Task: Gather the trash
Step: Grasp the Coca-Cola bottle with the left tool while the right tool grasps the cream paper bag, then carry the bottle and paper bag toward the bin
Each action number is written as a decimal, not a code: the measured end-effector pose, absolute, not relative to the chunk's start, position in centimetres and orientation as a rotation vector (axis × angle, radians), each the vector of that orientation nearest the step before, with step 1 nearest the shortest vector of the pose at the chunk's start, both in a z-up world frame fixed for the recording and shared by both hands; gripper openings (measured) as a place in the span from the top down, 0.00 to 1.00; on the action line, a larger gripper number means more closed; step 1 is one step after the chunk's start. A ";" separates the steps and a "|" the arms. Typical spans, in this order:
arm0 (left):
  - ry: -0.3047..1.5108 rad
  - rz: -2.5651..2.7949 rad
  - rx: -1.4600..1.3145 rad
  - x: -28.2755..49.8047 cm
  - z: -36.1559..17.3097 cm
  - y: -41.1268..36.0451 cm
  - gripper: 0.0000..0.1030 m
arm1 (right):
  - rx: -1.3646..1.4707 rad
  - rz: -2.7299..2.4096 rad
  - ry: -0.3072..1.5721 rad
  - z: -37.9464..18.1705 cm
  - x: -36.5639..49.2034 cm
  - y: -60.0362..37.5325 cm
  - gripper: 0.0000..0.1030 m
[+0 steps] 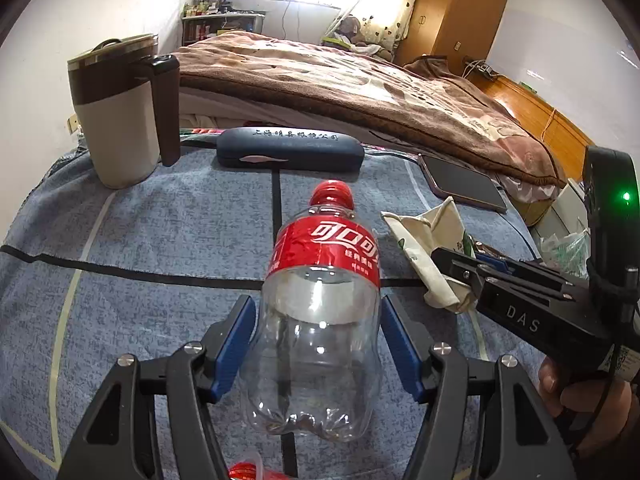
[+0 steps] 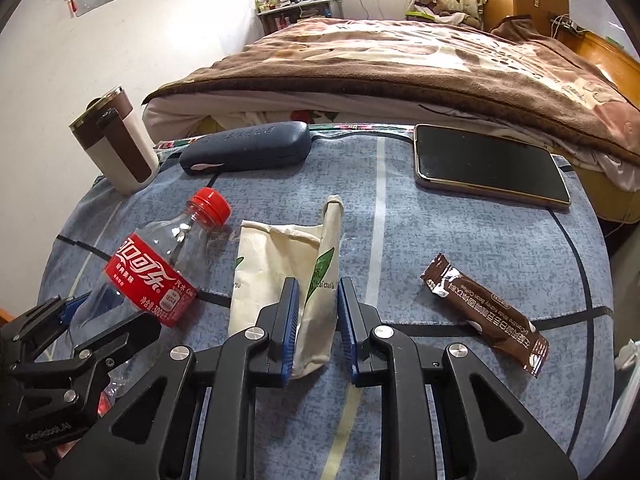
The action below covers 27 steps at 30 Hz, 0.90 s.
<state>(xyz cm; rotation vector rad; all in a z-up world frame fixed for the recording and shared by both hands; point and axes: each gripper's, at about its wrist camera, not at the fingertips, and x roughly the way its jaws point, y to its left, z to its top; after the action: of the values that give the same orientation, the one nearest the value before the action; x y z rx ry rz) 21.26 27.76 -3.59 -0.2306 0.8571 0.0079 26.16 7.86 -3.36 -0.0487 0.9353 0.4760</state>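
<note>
An empty clear cola bottle (image 1: 320, 320) with a red label and cap lies on the blue cloth between the pads of my left gripper (image 1: 318, 312); the pads touch its sides. It also shows in the right wrist view (image 2: 156, 272). A crumpled cream paper bag (image 2: 288, 264) lies beside it. My right gripper (image 2: 318, 300) has its pads around the bag's raised fold, left pad touching, a small gap at the right pad. A brown coffee sachet (image 2: 484, 316) lies to the right.
A beige and brown mug (image 1: 116, 112), a dark glasses case (image 1: 288, 148) and a phone (image 2: 488, 168) stand at the far edge of the blue cloth (image 1: 160, 232). A bed with a brown blanket (image 1: 360, 84) lies behind. A plastic bag (image 1: 568, 248) is at the right.
</note>
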 end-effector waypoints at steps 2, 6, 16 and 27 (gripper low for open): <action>0.854 0.011 -0.224 21.1 -3.4 27.6 0.36 | -0.053 0.470 0.930 -3.3 26.1 7.8 0.79; 0.846 0.018 -0.212 20.6 -3.1 27.1 0.36 | -0.053 0.468 0.928 -3.2 25.8 7.5 0.79; 0.895 0.024 -0.216 21.2 -3.7 26.2 0.36 | -0.081 0.449 0.909 -2.8 24.9 6.3 0.80; 0.884 0.047 -0.199 21.2 -3.8 25.8 0.38 | -0.075 0.451 0.906 -3.0 24.9 6.2 0.80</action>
<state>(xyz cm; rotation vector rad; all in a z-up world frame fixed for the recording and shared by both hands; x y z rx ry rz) 21.21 25.78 -3.79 -0.1995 0.8840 0.0467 24.88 6.17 -3.02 -0.0749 0.9063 0.4507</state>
